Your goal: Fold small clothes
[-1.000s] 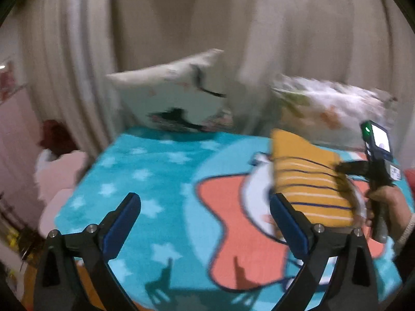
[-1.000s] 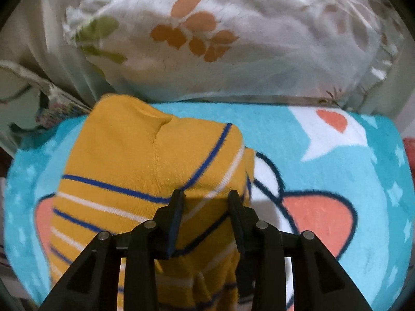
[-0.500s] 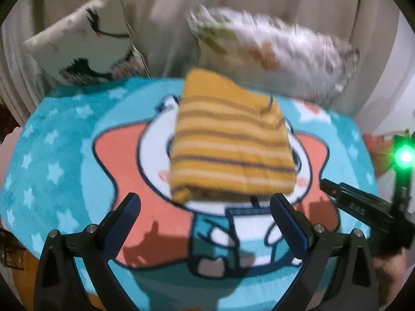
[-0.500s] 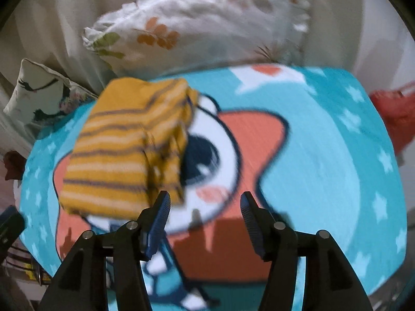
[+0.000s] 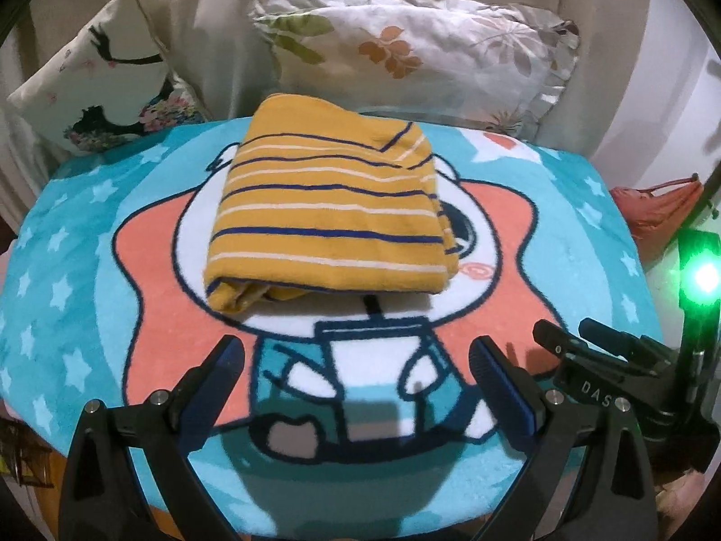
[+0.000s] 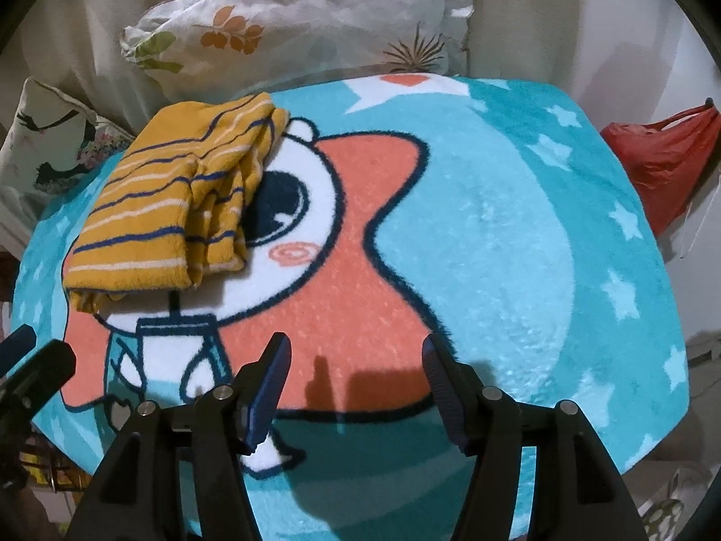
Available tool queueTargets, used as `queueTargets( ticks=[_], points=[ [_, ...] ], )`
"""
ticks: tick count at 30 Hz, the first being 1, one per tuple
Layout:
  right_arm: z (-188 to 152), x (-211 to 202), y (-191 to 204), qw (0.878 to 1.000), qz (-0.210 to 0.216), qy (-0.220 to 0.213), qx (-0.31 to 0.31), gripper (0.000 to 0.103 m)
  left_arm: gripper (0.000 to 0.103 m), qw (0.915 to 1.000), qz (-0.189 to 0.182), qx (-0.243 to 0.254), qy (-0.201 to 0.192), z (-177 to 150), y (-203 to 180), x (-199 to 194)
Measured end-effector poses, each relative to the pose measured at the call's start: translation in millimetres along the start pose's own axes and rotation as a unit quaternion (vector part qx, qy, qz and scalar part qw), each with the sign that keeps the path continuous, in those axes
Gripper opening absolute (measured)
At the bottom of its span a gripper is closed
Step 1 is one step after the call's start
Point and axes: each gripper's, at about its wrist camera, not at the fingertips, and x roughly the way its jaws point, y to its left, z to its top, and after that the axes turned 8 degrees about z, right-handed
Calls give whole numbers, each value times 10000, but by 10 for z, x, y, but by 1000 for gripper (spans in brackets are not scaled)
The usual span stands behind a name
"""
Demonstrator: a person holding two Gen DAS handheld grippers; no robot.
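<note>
Striped garment point(image 5: 329, 216) folded, lying toward blanket point(image 5: 563, 234) far edge. Left gripper point(image 5: 356, 378) wide, right gripper point(image 6: 353, 374) wide, nothing held. Risk: loose right-side layers point(image 6: 225, 207) unfolded if stack is nudged.

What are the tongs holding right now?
Nothing. The left tongs and right tongs are both open, and the folded yellow striped top lies alone on the blue blanket.

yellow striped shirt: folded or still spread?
Folded. The shirt lies as a compact rectangle on the blanket, layered edges showing; neither gripper holds it.
</note>
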Motion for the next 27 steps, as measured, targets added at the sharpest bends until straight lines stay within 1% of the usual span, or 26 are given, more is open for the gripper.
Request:
queueTargets(
  ticks=[4, 13, 20, 27],
  points=[
    [19, 89, 118, 9998, 131, 63, -135, 65, 100, 9997, 167, -166, 77, -10, 121, 23],
    [132, 246, 540, 9970, 425, 66, -637, 66, 100, 9966, 527, -595, 212, -77, 483, 51],
    [129, 387, 748, 9944, 565, 257, -853, 66, 100, 9951, 563, -742, 327, -111, 613, 82],
    [105, 388, 705, 9952, 483, 260, -805, 66, 100, 9959, 448, -671, 400, -118, 559, 124]
  ],
)
